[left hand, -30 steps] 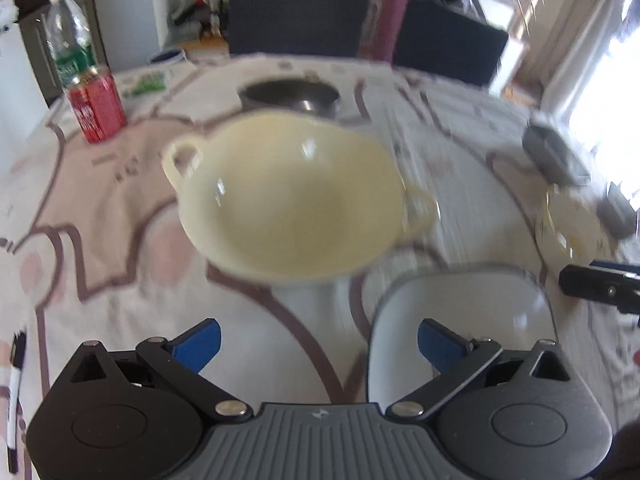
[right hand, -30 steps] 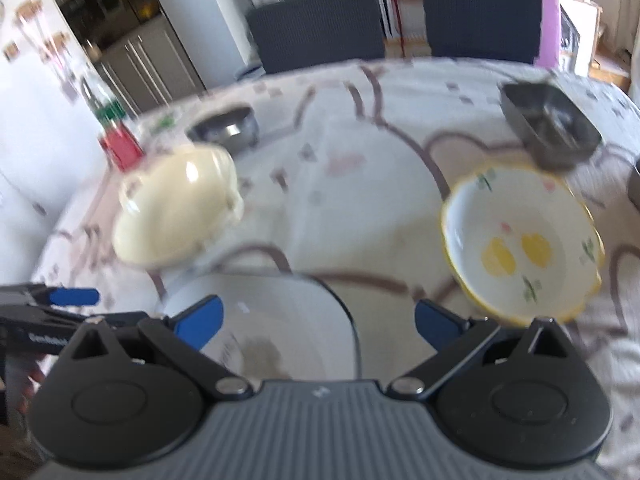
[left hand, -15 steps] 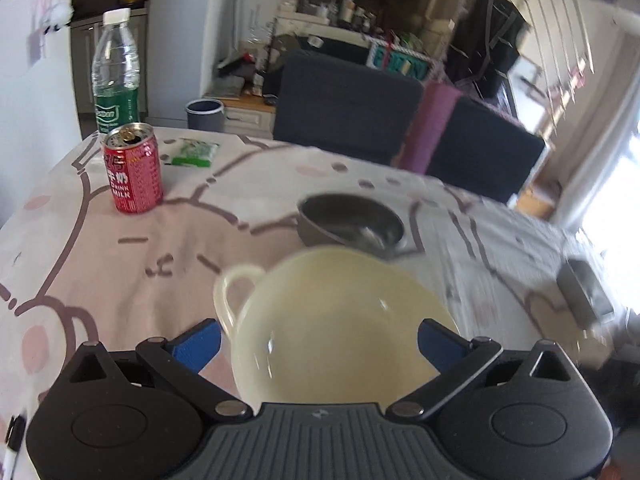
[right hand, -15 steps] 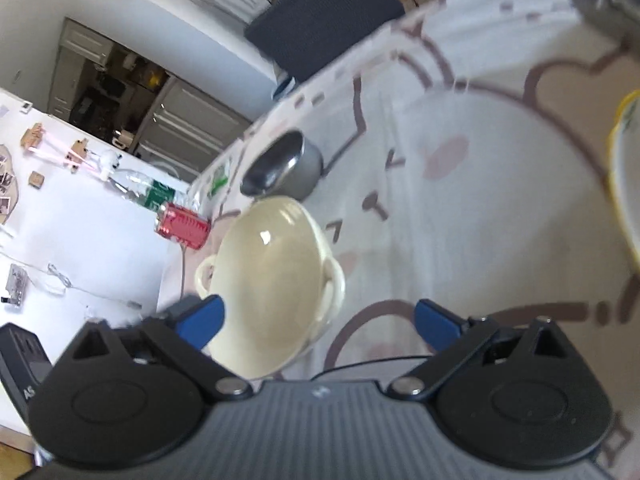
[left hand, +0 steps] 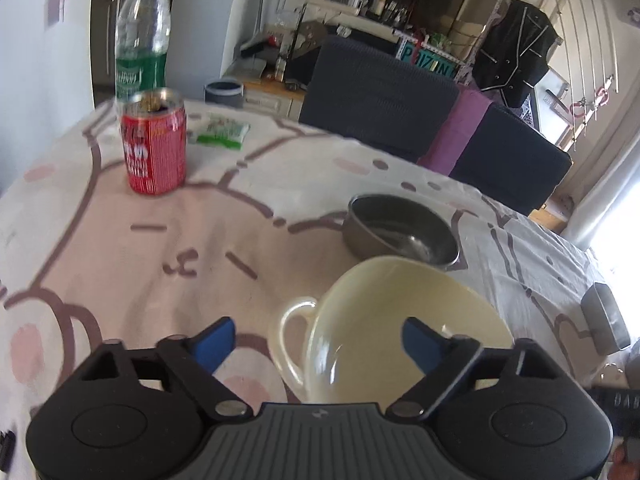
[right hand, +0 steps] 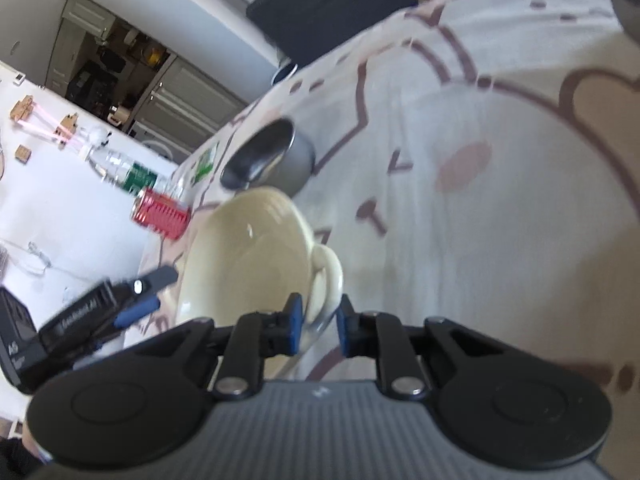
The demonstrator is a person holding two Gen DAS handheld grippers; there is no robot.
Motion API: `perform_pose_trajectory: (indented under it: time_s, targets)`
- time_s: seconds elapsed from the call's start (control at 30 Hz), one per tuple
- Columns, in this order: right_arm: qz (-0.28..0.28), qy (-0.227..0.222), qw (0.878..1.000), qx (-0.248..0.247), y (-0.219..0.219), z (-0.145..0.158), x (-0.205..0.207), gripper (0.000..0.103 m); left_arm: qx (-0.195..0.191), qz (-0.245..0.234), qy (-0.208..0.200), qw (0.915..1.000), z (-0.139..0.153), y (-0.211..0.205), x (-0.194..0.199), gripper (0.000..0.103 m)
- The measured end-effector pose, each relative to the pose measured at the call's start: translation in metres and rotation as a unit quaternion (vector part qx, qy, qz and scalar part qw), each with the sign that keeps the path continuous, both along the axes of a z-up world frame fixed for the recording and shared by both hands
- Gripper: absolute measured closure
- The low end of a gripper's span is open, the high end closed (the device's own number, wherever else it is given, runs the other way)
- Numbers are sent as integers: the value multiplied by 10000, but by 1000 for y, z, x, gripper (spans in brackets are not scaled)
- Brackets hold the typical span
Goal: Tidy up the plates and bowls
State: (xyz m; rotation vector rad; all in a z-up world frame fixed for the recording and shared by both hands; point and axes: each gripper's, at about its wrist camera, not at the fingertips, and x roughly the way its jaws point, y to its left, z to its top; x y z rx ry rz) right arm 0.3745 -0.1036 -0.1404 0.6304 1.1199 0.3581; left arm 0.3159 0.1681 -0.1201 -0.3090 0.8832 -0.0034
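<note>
A cream two-handled bowl (left hand: 404,320) sits on the patterned tablecloth, right in front of my left gripper (left hand: 316,340), which is open with its blue pads either side of the bowl's near rim. In the right wrist view my right gripper (right hand: 318,324) is shut on the cream bowl (right hand: 248,256), its pads pinching the rim by a handle. A steel bowl (left hand: 400,232) stands just behind the cream one and also shows in the right wrist view (right hand: 268,160).
A red can (left hand: 154,144) and a water bottle (left hand: 140,44) stand at the far left. A green packet (left hand: 220,132) lies behind the can. A dark square dish (left hand: 606,320) sits at the right edge. Dark chairs (left hand: 376,96) line the table's far side.
My right gripper has closed from wide open onto the cream bowl's rim. The left gripper has come in low and close to the bowl, still open.
</note>
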Motion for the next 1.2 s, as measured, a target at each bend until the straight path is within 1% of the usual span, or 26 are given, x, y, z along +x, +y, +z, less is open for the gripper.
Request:
perform_pose_trajectory:
  time_s: [0.03, 0.07, 0.13, 0.17, 0.2, 0.23, 0.27, 0.33, 0.4, 0.6, 0.63, 0.67, 0.7, 0.73, 0.77, 0.93, 1.1, 1.2]
  targets:
    - [-53, -33, 10000, -18, -3, 0, 3, 83, -74, -19, 124, 9999, -3, 1, 1, 23]
    - [-104, -63, 9999, -27, -7, 1, 6, 84, -133, -41, 272, 9995, -5, 1, 2, 26]
    - [-139, -124, 9998, -74, -11, 2, 9, 84, -164, -95, 405, 9990, -9, -1, 3, 35]
    - [-100, -188, 9996, -158, -12, 4, 11, 85, -166, -119, 439, 9988, -10, -1, 3, 37]
    - [-36, -235, 9994, -260, -13, 6, 13, 88, -173, -131, 466, 9987, -11, -2, 4, 40]
    - [105, -301, 9988, -376, -13, 8, 15, 87, -191, -146, 485, 9985, -12, -2, 4, 44]
    - [238, -331, 9982, -430, -12, 10, 17, 84, -199, -165, 498, 9984, -13, -2, 5, 45]
    - [366, -476, 9969, -503, -13, 12, 20, 82, -190, -206, 533, 9982, -14, -4, 7, 50]
    - [450, -540, 9964, -482, -11, 14, 23, 70, -169, -232, 568, 9980, -14, -6, 8, 54]
    - [694, -488, 9940, -692, 4, 10, 30, 64, -109, -203, 564, 9981, -11, -4, 8, 62]
    - [724, -460, 9938, -701, 6, 9, 31, 64, -126, -190, 555, 9982, -10, -2, 7, 64]
    - [744, -450, 9935, -740, 7, 9, 31, 67, -124, -178, 560, 9982, -10, -1, 8, 66]
    - [758, -432, 9928, -814, 8, 8, 33, 73, -93, -173, 567, 9982, -9, 0, 8, 70]
    - [767, -403, 9923, -888, 9, 6, 34, 74, -34, -176, 588, 9981, -9, 0, 8, 76]
    - [786, -390, 9922, -885, 9, 5, 35, 75, 0, -176, 603, 9980, -9, 1, 8, 78]
    - [826, -351, 9923, -854, 10, 1, 37, 76, -57, -204, 620, 9978, -10, 3, 8, 78]
    - [907, -418, 9900, -992, 14, 0, 38, 75, -167, -150, 644, 9977, -14, 5, 10, 78]
    - [891, -360, 9904, -995, 16, -2, 41, 75, -220, -114, 669, 9975, -18, 3, 12, 78]
